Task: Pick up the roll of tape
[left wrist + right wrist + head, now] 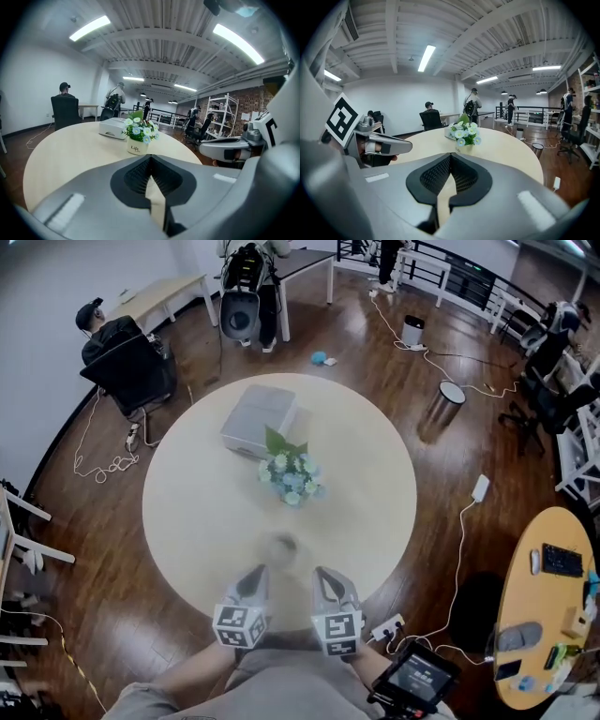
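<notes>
In the head view, the roll of tape [279,547] lies flat on the round table [187,521] in the lower middle of the frame, near the table's close edge. It is blurred and pale, and looks like a clear or light ring with an open centre. Your left gripper [253,576] and right gripper [325,577] sit side by side just below it, one to each side, and neither touches it. Above the tape stand a flower pot [291,479] and a grey box [258,418], both well apart from it.

In the left gripper view, the ribbed pads are pressed together at their tips with nothing between them. The tape does not show here, and the jaws probably hide it.

In the right gripper view, the jaws are likewise pressed together and empty, and again no tape shows.

Expect the roll to be light and stiff, with a smooth, rather slippery outer face, so it may skate across the tabletop if nudged. You will need to spread the jaws first. A good hold is likely one pad inside the hole and one outside, across the ring's wall.
</notes>
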